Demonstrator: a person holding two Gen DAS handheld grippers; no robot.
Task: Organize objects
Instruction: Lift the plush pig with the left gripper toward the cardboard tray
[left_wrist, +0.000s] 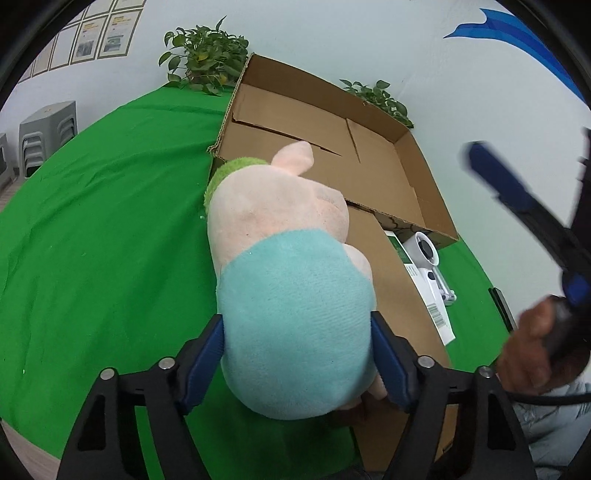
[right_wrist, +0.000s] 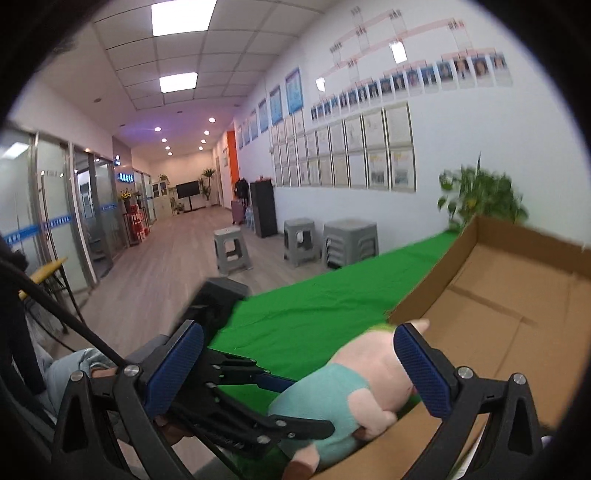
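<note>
Blue pads of your left gripper (left_wrist: 297, 354) clamp plush pig (left_wrist: 288, 288) above cardboard box (left_wrist: 369, 173); your right gripper (right_wrist: 299, 369) gapes wide, holding nothing, raised beside box.

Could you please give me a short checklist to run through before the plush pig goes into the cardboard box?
1. Left gripper jaws closed on the plush pig's teal body: ok.
2. Pig lifted off the green cloth: cannot tell.
3. Cardboard box open, floor bare where visible: ok.
4. Right gripper open, holding nothing: ok.
5. Right gripper out of the drop path: cannot tell; it is beside the pig.
6. White device package lying past the box flap, outside the box: ok.
</note>
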